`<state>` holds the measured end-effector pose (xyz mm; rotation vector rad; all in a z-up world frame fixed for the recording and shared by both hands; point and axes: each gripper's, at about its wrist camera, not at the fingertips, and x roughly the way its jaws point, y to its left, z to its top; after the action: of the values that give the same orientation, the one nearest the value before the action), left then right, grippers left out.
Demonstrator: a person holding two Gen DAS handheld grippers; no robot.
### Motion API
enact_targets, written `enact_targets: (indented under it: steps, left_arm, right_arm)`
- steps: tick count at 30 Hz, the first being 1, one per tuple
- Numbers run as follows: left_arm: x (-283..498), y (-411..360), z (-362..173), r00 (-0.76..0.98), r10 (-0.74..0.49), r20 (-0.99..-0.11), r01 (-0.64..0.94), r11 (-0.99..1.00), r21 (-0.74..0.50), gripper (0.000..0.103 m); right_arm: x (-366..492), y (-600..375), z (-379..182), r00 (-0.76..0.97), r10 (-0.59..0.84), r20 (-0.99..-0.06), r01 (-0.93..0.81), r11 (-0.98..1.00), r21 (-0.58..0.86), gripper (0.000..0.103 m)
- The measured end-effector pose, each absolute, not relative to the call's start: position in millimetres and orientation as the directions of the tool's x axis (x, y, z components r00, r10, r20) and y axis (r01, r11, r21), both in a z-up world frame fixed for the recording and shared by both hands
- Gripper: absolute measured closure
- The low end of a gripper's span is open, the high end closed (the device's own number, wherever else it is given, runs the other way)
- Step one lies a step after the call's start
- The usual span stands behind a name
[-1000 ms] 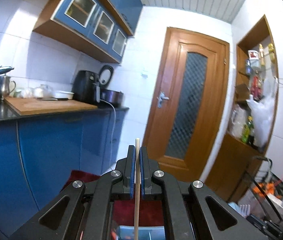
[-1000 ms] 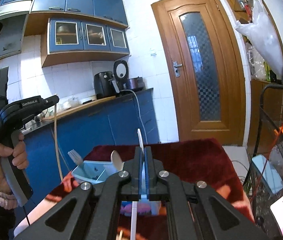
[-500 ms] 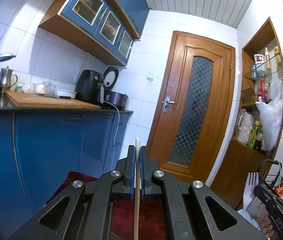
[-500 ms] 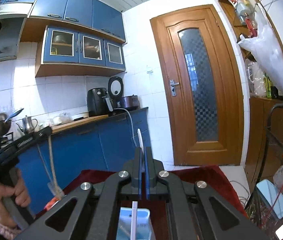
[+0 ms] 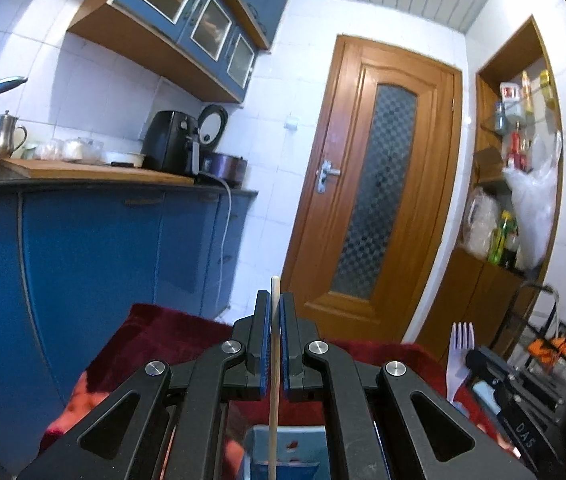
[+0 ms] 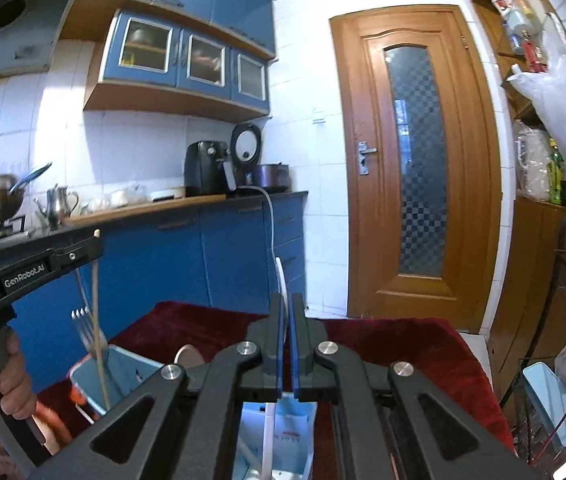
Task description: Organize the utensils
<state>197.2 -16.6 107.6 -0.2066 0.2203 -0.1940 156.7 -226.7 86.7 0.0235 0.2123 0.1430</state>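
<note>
Both tools carry a utensil above the blue holder

Left wrist: the left tool (image 5: 274, 342) pinches a wooden chopstick (image 5: 273, 380) upright, tip aimed into the blue holder (image 5: 283, 446) directly beneath, nothing crowding it. Right wrist: the right tool (image 6: 286, 344) pinches a white utensil (image 6: 270, 424) over the holder's (image 6: 95, 380) nearer compartment; fork (image 6: 90, 332) stands at its far-left edge.
</note>
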Motion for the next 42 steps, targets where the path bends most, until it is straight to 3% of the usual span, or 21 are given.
enact_targets:
  steps: [6, 9, 11, 14, 32, 42]
  left_arm:
    - [191.5, -16.3, 96.8, 0.942, -0.236, -0.24, 0.184, 0.958, -0.218, 0.098]
    - [189.1, -13.9, 94.3, 0.93, -0.254, -0.264, 0.193, 0.952, -0.236, 0.089]
    - [186.1, -12.0, 93.5, 0.925, -0.263, -0.275, 0.198, 0.949, -0.243, 0.072]
    - [178.8, -10.2, 94.1, 0.919, -0.275, -0.281, 0.21, 0.947, -0.242, 0.064]
    - [128.1, 4.5, 98.4, 0.857, -0.252, -0.45, 0.202, 0.967, -0.156, 0.063]
    - [97.9, 9.9, 81.0, 0.758, -0.255, -0.6, 0.223, 0.966, -0.13, 0.063]
  right_arm:
    - [153.6, -221.5, 76.5, 0.955, 0.157, -0.252, -0.159, 0.987, 0.013, 0.099]
    - [151.8, -221.1, 74.8, 0.944, 0.182, -0.274, -0.182, 0.983, 0.023, 0.099]
    - [148.6, -221.7, 74.8, 0.942, 0.19, -0.276, -0.189, 0.982, 0.03, 0.099]
    - [142.7, -224.5, 77.1, 0.938, 0.206, -0.28, -0.198, 0.979, 0.055, 0.096]
    - [75.7, -209.3, 106.3, 0.913, 0.248, -0.324, -0.237, 0.969, 0.072, 0.093]
    - [46.7, -198.1, 96.9, 0.866, 0.24, -0.438, -0.242, 0.969, 0.052, 0.093]
